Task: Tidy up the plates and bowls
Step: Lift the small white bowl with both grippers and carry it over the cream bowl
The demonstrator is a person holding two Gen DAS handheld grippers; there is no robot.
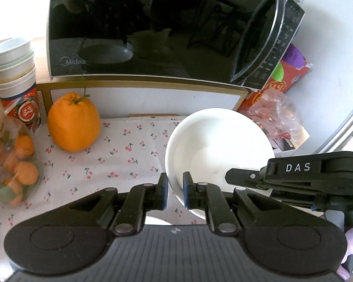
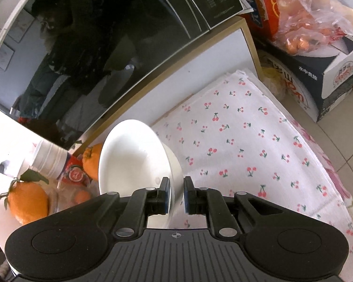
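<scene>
**Here, one white bowl is gripped from two sides**

The white bowl (image 1: 220,150) is clamped at its near rim by the left gripper (image 1: 175,193), its wall pinched between the narrowed fingers. Its opposite rim is pinched likewise by the right gripper (image 2: 176,193). The bowl is held tilted over the cherry-print cloth (image 1: 120,157), near a large orange (image 1: 73,123), before the black microwave (image 1: 153,28).

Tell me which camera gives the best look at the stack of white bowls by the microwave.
Left wrist view. The stack of white bowls sits at the left edge there, with separate rims and the red-labelled base visible. The right wrist view shows only a washed-out part of it, with the microwave above it.
</scene>
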